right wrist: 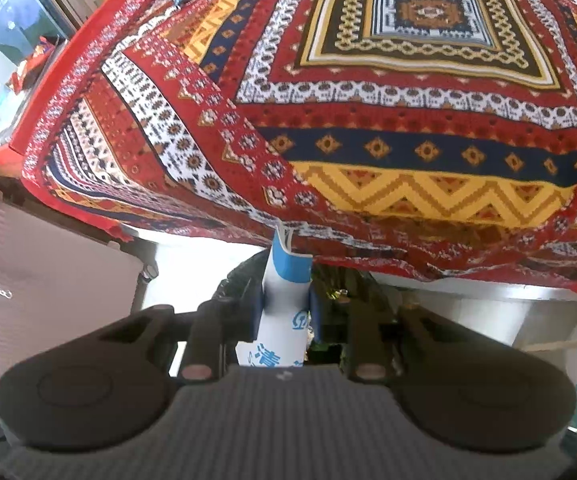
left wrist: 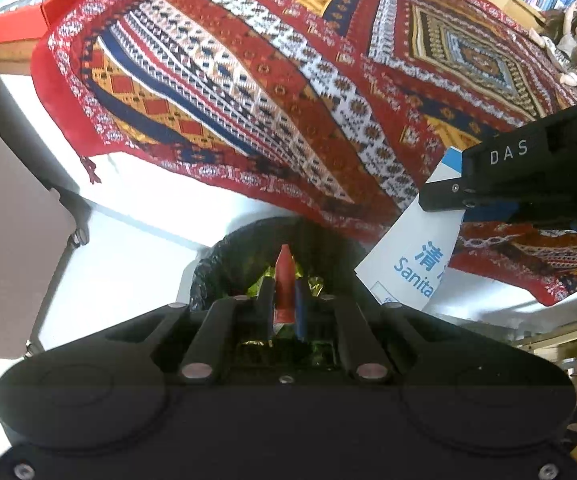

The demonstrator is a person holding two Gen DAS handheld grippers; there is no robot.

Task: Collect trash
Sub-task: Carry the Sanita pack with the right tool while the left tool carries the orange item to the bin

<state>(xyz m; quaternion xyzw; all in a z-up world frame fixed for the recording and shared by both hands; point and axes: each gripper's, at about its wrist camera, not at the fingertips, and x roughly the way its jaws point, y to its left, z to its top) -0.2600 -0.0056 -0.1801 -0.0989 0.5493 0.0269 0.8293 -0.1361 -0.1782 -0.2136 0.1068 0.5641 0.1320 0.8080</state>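
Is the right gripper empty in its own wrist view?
No, the right gripper is closed on a white and blue wrapper, held between its blue pads.

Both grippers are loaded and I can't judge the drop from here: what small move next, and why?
Probably ease both a little lower over the black-lined bin, then release. The left gripper is shut on a small red wrapper directly above the bin's opening; the right gripper grips a white-and-blue wipes packet that still sits near the patterned red tablecloth edge.
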